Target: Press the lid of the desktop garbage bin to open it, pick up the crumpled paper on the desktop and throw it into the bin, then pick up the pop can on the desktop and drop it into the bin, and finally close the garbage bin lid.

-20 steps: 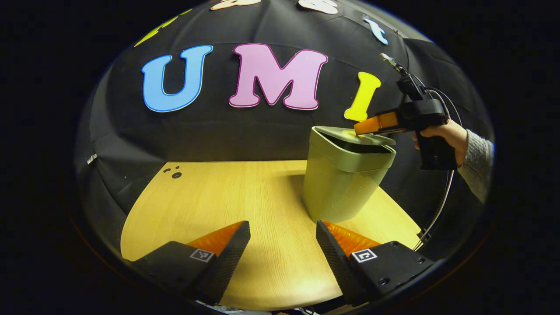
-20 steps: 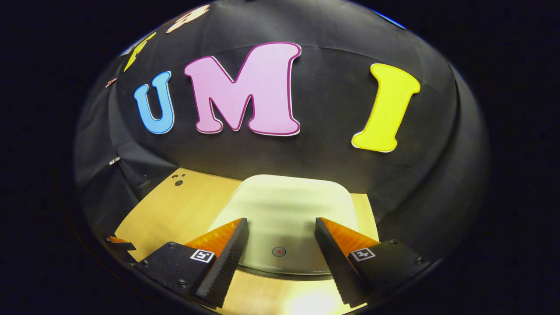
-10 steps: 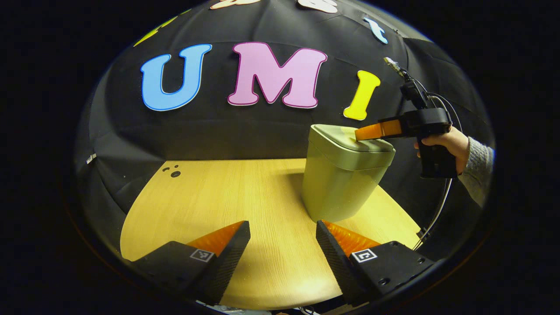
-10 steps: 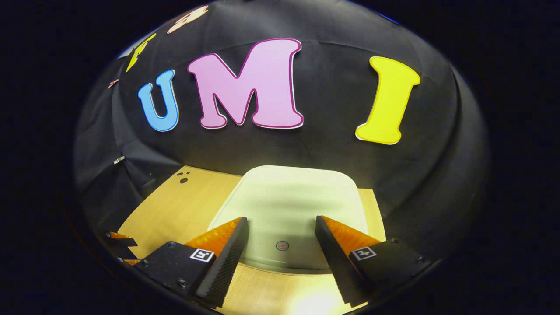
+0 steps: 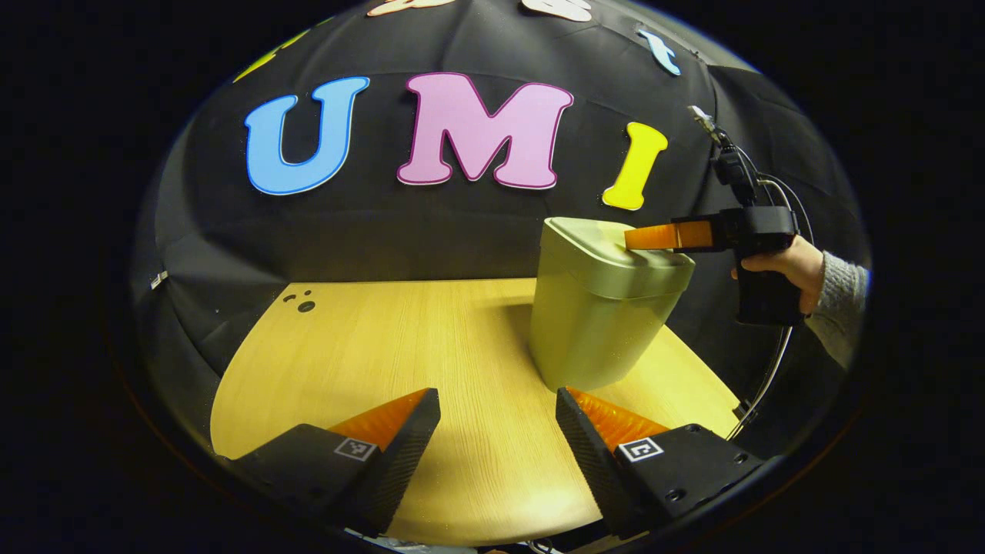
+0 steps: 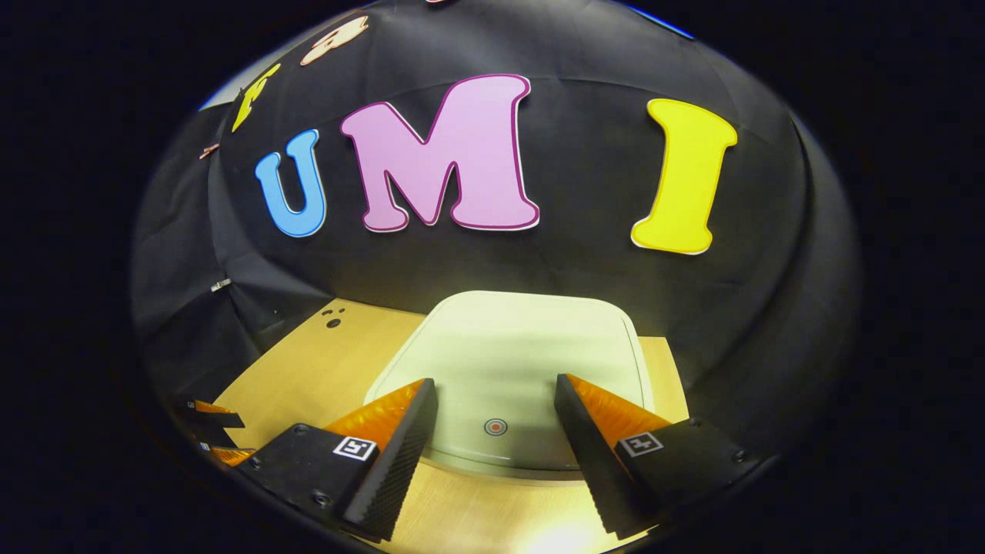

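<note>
Green bin (image 5: 596, 308), lid (image 6: 512, 362) flat under gaping right gripper (image 6: 492, 419) (left gripper (image 5: 496, 419) likewise apart).

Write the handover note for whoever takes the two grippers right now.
Left gripper: open, holding nothing, low over the near edge of the wooden table.
Right gripper: open, holding nothing, level just above the garbage bin's lid; in the left gripper view it is over the lid's right edge, contact unclear.
Garbage bin: upright at the table's right side, lid down and flush.
Done: lid looks closed. Whether the crumpled paper and pop can are inside cannot be told.
Left: confirm the lid is latched, draw the right gripper away.
</note>
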